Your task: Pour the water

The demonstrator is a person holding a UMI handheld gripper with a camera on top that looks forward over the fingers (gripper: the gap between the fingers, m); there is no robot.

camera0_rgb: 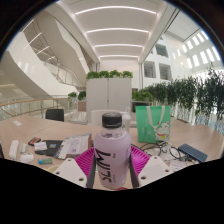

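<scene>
Atrium table | one bottle clamped upright in tool | one green cup beyond

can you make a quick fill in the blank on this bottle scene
1. The bottle stands between the two ____.
2. The bottle's cap is ____ in colour.
3. Beyond the bottle to the right stands a ____ bag.
4. Behind the table, plants top a ____ cabinet.

Missing words: fingers; black; green; white
</scene>
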